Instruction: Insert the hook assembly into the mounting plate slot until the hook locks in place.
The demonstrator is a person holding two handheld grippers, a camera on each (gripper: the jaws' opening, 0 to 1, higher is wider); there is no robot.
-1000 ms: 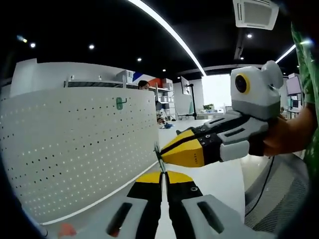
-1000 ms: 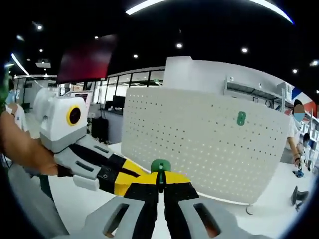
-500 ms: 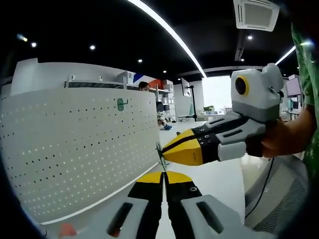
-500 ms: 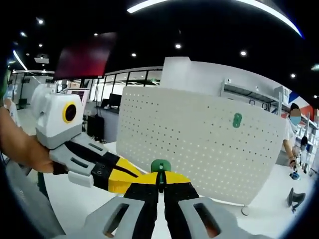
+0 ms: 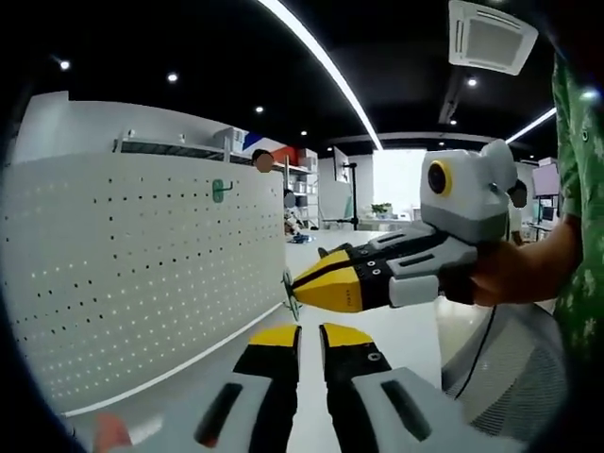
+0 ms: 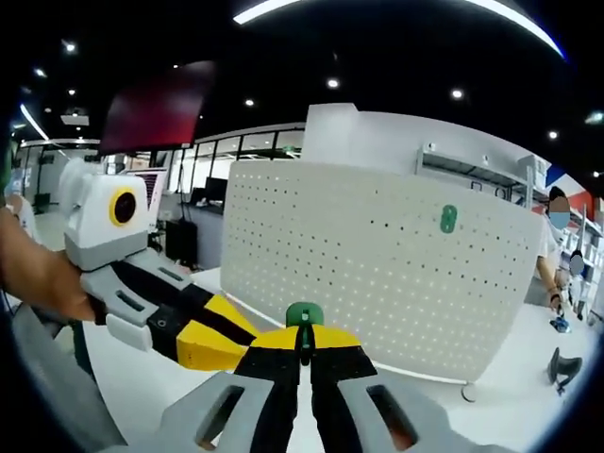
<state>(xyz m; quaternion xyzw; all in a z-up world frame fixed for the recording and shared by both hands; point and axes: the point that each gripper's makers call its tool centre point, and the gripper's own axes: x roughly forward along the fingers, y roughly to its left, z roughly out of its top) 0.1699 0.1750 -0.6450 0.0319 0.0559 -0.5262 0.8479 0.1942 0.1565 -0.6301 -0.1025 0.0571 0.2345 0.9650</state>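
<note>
Right gripper (image 6: pixel 304 342) pinches the green hook (image 6: pixel 304 314); left gripper (image 5: pixel 309 332) slightly parted (empty). Line up square with the pegboard (image 6: pixel 377 274) first.

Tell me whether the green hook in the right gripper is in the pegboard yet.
Out. The green hook sits pinched in the right gripper, apart from the white pegboard.

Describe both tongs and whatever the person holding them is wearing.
Both the left tongs and the right tongs have yellow tips, black middle sections and light grey bodies with dark slots. Each carries a grey-white box with a yellow-ringed lens. A black cable hangs below the right one. The person wears a green patterned sleeve.
</note>
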